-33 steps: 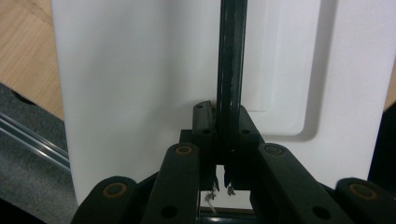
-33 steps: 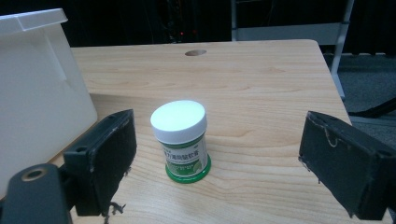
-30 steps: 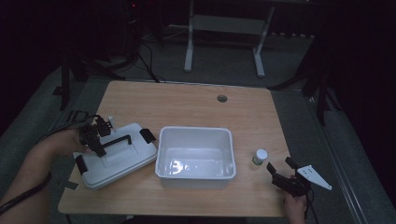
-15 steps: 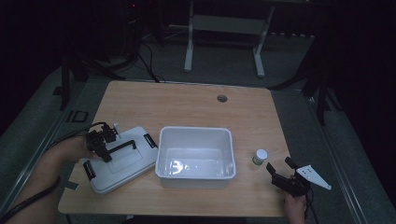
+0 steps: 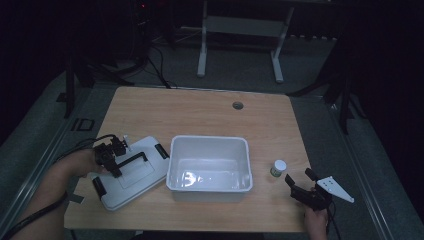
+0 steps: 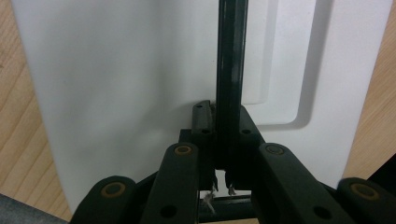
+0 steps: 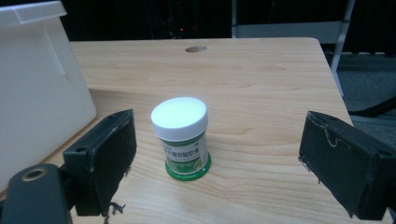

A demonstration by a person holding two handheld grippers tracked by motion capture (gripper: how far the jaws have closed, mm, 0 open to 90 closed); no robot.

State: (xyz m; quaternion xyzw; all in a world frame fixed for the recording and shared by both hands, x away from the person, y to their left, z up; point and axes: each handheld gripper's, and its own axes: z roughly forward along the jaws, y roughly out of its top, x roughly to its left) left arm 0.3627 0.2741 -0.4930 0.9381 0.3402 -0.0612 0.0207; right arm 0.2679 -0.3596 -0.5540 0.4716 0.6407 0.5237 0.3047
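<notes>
Clenching the lid's black handle [image 6: 229, 70], the left gripper [image 5: 111, 156] sits at nine o'clock of the white tub [image 5: 210, 162]; right gripper [image 7: 219, 158] released, flanking a small jar [image 7: 181, 136].

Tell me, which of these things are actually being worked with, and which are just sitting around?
In use, as far as I can judge:
- white lid, its black handle pinched by the left claw
- open white bin beside it
- small green-labelled jar, upright in front of the open right claw

Just around:
- wooden table, which carries everything
- metal stand on the floor behind
</notes>
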